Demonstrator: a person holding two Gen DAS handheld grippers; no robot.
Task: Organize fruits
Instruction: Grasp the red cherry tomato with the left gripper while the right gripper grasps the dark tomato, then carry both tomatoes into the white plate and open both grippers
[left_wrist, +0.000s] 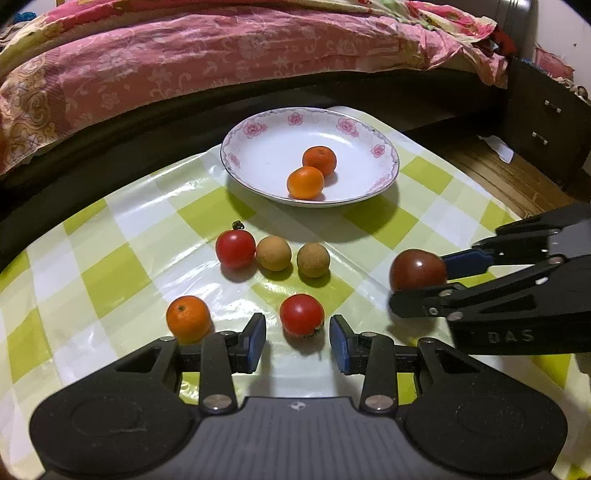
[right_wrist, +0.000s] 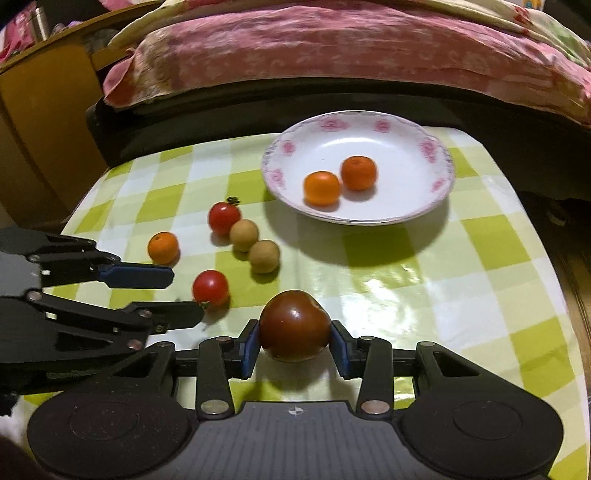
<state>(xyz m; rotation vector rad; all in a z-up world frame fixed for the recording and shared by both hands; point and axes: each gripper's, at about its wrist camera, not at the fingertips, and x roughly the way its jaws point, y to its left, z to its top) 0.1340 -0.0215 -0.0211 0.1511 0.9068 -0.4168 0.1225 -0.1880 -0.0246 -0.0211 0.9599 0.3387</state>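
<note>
Glossy plastic tablecloth (left_wrist: 122, 266), green-and-white check, creased and reflecting light, covers the table. White glazed plate (left_wrist: 258, 147) with pink flower rim sits at the far side; it holds two mandarins (left_wrist: 306, 182) (left_wrist: 320, 160), smooth-skinned, touching each other.

On the cloth, near of the plate: a row of one red cherry tomato (left_wrist: 235, 248) with a loose dark stalk just beyond it, and two matte tan longans (left_wrist: 273, 253) (left_wrist: 313, 260); tomato and first longan touch. Nearer left, a third mandarin (left_wrist: 188, 318), dimpled peel. Nearer centre, a second red cherry tomato (left_wrist: 301, 314), calyx turned down toward the cloth.

Left gripper (left_wrist: 297, 341): black linkage, blue pads, fingers spread wide, the second cherry tomato lying just beyond and between the tips, untouched.

Right gripper (right_wrist: 293, 345): fingers pinching a large dark brown-red tomato (right_wrist: 294, 325), shiny, round, one blue pad on each flank. Its underside is hidden, so whether it rests on the cloth cannot be told.

Pink floral quilt (left_wrist: 184, 55) behind; dark drawer unit (left_wrist: 546, 122) far right, cut off by the frame.
</note>
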